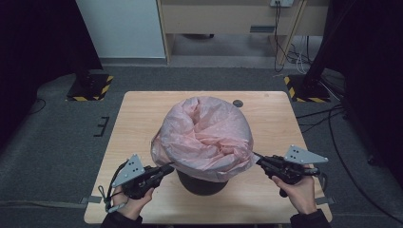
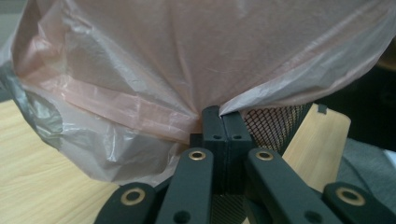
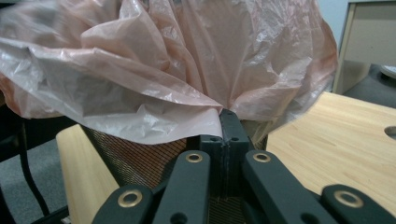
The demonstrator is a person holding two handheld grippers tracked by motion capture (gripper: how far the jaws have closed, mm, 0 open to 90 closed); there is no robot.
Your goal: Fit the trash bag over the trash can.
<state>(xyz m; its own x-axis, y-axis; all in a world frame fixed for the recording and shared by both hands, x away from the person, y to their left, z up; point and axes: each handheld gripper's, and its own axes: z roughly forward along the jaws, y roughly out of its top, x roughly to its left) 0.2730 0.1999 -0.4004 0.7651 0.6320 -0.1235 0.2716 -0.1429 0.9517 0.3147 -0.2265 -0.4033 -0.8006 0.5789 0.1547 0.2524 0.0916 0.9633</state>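
A pink plastic bag is draped over a black mesh bin in the middle of the wooden table. My left gripper is at the bag's lower left rim, its jaws shut on the thin film. In the left gripper view the pink bag gathers into the closed tips of the left gripper, with the mesh bin just behind. My right gripper pinches the rim on the opposite side. The right gripper view has the right gripper shut on the bag's edge above the bin's mesh.
A round cable hole sits in the table behind the bin. Striped stand bases rest on the grey floor at the far corners, with cables trailing on the right. A pale cabinet stands farther back.
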